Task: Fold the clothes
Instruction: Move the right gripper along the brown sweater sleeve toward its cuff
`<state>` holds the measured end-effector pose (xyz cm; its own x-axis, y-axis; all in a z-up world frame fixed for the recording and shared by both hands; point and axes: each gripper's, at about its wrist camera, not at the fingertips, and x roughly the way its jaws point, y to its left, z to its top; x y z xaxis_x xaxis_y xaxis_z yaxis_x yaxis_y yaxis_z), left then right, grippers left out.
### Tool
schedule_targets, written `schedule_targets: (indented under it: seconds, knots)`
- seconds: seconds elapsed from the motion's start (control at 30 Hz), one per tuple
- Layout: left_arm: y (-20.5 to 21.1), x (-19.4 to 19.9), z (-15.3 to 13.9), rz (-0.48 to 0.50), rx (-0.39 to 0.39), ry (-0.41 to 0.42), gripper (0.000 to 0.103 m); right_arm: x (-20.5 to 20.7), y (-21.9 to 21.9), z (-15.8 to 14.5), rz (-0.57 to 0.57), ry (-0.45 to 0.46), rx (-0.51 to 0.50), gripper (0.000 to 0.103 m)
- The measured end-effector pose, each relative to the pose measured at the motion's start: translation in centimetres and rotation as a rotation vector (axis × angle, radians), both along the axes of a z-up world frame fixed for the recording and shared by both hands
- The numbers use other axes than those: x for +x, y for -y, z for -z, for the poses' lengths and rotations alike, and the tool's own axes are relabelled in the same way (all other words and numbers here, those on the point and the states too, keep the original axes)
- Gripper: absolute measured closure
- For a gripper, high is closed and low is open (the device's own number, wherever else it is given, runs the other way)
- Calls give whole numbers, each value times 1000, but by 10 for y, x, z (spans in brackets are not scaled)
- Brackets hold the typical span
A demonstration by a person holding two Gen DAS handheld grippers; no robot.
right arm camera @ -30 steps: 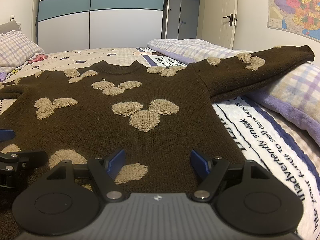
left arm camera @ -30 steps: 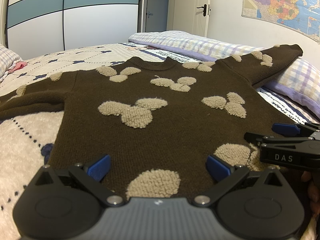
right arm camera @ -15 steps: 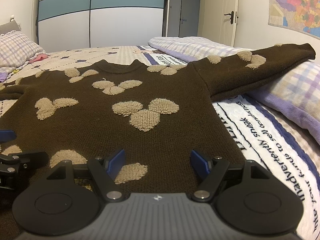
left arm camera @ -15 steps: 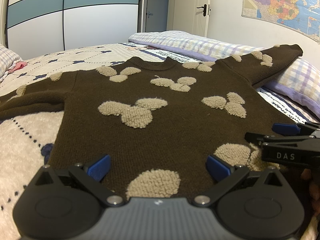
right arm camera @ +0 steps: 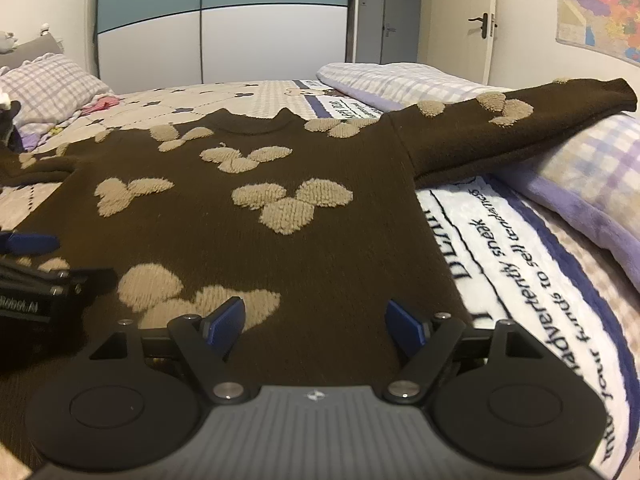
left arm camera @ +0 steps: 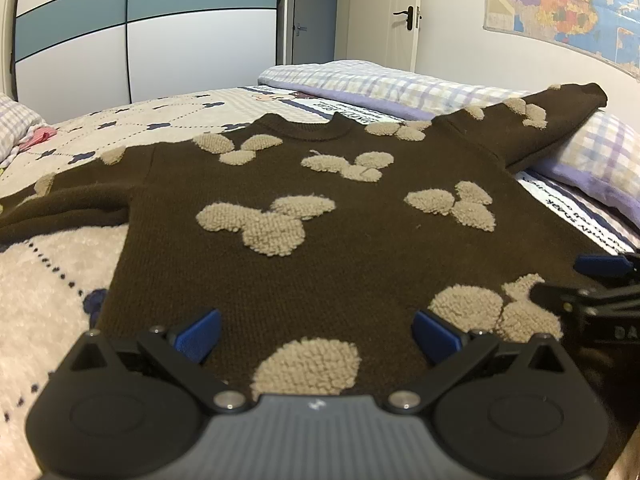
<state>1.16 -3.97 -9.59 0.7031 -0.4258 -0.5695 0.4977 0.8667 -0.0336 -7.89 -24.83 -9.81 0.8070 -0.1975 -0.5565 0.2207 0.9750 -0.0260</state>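
A dark brown sweater (left arm camera: 320, 216) with fuzzy beige patches lies spread flat, front up, on the bed (left arm camera: 60, 264), its neckline pointing toward the wardrobe (left arm camera: 160, 40) at the far wall. One sleeve of the sweater (right arm camera: 520, 128) stretches out and up onto a checked lilac pillow (right arm camera: 592, 168), and the other trails off toward the opposite side of the bed. The left gripper (left arm camera: 316, 330) hangs over the sweater's near hem with its blue-tipped jaws spread wide apart, only the knit surface showing between them and nothing pinched. The right gripper (right arm camera: 316, 320) sits over the same hem, nearer the pillow-side sleeve, its jaws opening with nothing clamped in them; just the brown fabric lies below. A white blanket (right arm camera: 520, 264) with printed black lettering shows beside the sweater's edge under that sleeve.
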Motion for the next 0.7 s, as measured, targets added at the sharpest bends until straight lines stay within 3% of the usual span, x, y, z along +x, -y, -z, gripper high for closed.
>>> schedule_targets:
  seconds: [0.27,0.5,0.67,0.7]
  knots:
    - [1,0,1,0,9,1,0,-23,4,-2,-29,-3,5,22]
    - [1,9,1,12,20,-23,0,-11,20,-28,12,18,73,22]
    - [7,35,-24,174,17,-160,0,22,31,-40,15,10,27,22]
    - [4,41,-30,178,11,-152,0,29,32,-42,8,5,22,22]
